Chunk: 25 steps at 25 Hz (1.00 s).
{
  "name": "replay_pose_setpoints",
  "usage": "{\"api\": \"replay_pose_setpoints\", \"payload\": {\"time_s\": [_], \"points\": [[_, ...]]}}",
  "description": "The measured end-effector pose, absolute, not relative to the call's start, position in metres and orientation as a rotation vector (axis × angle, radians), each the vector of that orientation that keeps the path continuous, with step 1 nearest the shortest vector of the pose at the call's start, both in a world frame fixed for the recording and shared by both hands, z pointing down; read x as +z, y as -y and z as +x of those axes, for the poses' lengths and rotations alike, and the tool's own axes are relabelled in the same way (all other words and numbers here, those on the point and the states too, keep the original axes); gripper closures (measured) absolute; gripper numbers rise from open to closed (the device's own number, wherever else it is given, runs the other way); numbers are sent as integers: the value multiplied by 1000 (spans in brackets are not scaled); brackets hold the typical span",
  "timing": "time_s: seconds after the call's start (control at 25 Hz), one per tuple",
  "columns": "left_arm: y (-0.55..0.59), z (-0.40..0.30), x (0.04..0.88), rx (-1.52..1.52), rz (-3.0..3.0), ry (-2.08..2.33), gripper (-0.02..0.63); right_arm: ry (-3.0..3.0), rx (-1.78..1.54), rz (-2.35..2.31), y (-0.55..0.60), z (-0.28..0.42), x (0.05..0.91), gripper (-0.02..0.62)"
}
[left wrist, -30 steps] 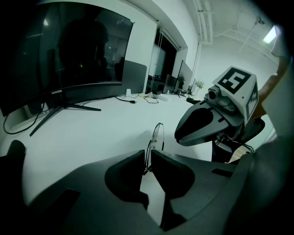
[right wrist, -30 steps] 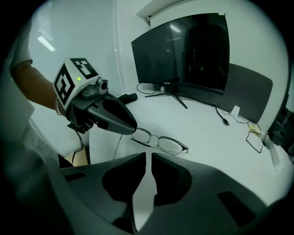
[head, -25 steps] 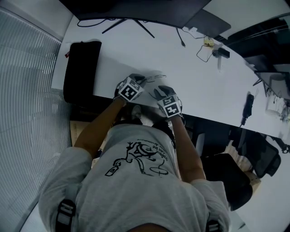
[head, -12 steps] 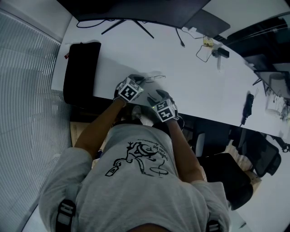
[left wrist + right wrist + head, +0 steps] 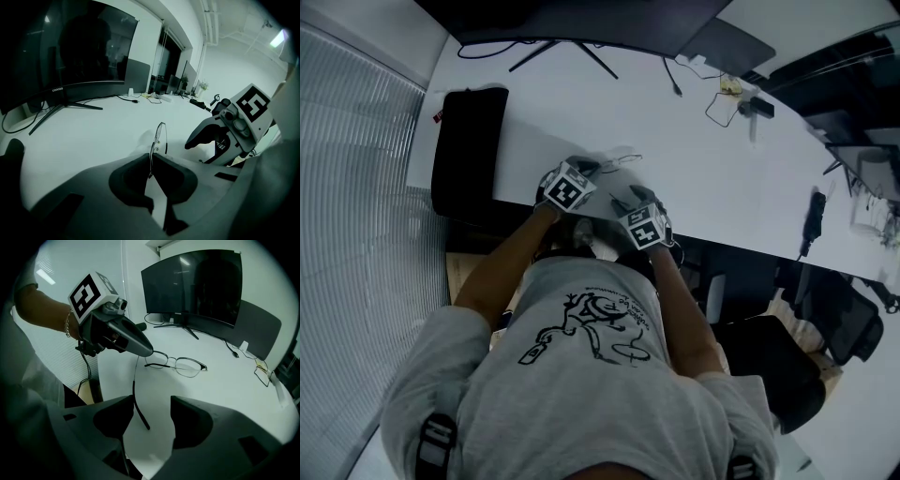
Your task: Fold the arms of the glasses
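Head view hides most of it: the glasses point(image 5: 173, 361) are a thin squiggle past the marker cubes, close to the counter's point(image 5: 703, 159) near edge, toward its left end, and my own arms and torso cover the edge below. Left gripper point(image 5: 151, 159): jaws pressed together on a thin wire of the frame. From its view the glasses are seen edge-on, so I can't tell exactly which part is pinched; the right gripper view puts the grip at the left end of the front, by the hinge. Right gripper point(image 5: 150, 401): jaws spread, and one unfolded arm point(image 5: 136, 404) of the glasses hangs down between them, close to the left-hand jaw. Contact not clear. The front's long axis runs roughly along the near edge, lenses facing the far edge and the monitor point(image 5: 197, 284). The open arm points back at me. A short dark bar lies along the front by the nearer lens; could be the other arm, can't confirm. Can't tell if the front rests on the counter. Black bag point(image 5: 469, 145) at the left edge, partly cut by the counter rim.
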<state>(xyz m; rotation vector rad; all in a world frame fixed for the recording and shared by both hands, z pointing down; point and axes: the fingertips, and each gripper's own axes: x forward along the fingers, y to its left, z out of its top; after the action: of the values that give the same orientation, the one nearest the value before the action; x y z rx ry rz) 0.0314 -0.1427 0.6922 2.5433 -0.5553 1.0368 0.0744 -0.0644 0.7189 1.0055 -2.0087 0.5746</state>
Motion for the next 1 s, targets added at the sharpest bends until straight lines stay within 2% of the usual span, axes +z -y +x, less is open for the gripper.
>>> {"api": "replay_pose_setpoints", "payload": {"time_s": [1.0], "points": [[124,30,688,1084,2558,455,571,1956,572,1070,77,100,720,342]]}}
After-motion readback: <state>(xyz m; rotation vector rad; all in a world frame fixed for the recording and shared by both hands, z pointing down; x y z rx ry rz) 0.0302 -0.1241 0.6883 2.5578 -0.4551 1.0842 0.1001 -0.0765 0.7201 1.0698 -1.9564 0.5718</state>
